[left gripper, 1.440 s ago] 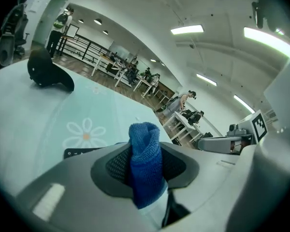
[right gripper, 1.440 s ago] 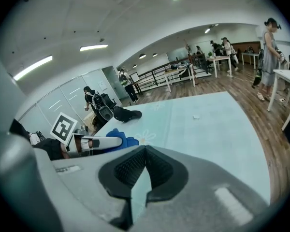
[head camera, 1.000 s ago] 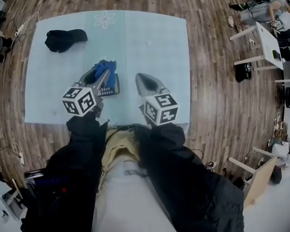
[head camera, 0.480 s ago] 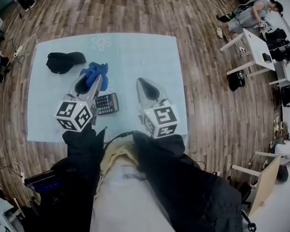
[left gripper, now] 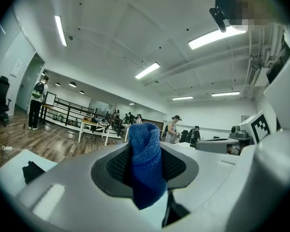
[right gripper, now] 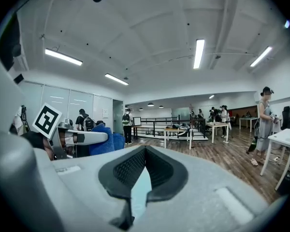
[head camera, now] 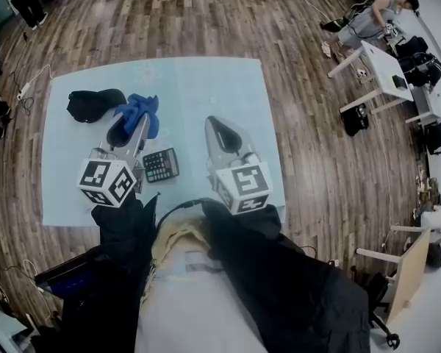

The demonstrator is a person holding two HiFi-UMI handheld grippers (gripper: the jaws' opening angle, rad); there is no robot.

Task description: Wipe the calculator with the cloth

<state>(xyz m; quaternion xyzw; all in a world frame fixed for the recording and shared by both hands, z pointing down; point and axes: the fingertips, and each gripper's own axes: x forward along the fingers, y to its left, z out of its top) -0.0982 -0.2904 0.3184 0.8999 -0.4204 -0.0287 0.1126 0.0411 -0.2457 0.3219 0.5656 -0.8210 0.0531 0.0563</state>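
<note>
Between my two hand-held grippers, close to the near edge of the table (head camera: 228, 87), lies the calculator (head camera: 162, 165), flat with its keys up and bare of anything on top. It sits just to the right of my left hand-held gripper (head camera: 134, 123) and well clear of the right one.

My left hand-held gripper has its jaws pressed onto the blue cloth (left gripper: 146, 168); the fabric bunches up past the tips and a fold hangs down between the pads. From above, the cloth shows beyond the calculator, toward the far left part of the table, apart from the calculator and not touching it. Whether the cloth touches the tabletop I cannot tell.

My right hand-held gripper (head camera: 214, 123) has its jaws brought together at the tips with nothing between them, only the pale blue tabletop showing through the slit below. It hovers over the middle of the table, right of the calculator.

A black bundle (head camera: 95, 103) lies near the far left corner, just beside the cloth. Each marker cube, left (head camera: 106, 182) and right (head camera: 240, 188), sits over the near edge.
</note>
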